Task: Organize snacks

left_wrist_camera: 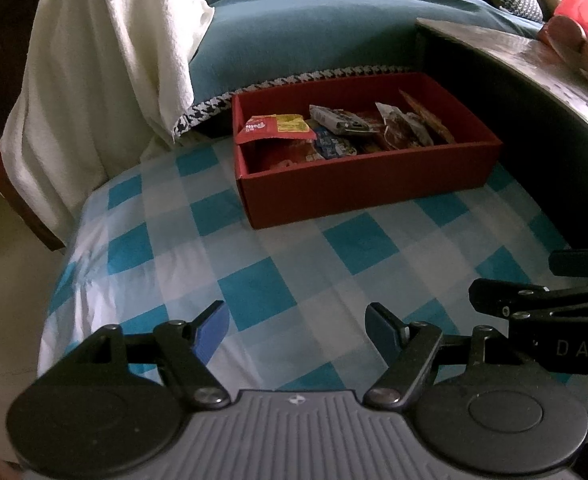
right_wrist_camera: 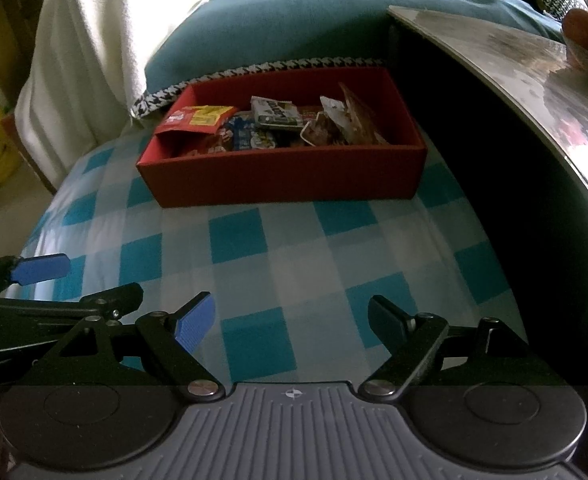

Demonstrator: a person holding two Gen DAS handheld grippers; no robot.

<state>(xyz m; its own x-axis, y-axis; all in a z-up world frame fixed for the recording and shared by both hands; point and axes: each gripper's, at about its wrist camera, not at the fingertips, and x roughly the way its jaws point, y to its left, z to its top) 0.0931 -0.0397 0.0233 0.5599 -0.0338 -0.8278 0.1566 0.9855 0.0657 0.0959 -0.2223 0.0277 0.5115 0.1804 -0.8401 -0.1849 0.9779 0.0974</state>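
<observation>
Your checked blue-and-white cloth [left_wrist_camera: 277, 280] covers the near surface; at its far edge sits the red box [left_wrist_camera: 374, 184], snack packets [left_wrist_camera: 334, 132] heaped inside. Your left gripper [left_wrist_camera: 297, 330] and right gripper [right_wrist_camera: 291, 320] hover near, jaws wide, holding nothing.

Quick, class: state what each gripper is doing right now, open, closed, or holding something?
Left gripper: open, holding nothing, above the checked cloth.
Right gripper: open, holding nothing.
</observation>
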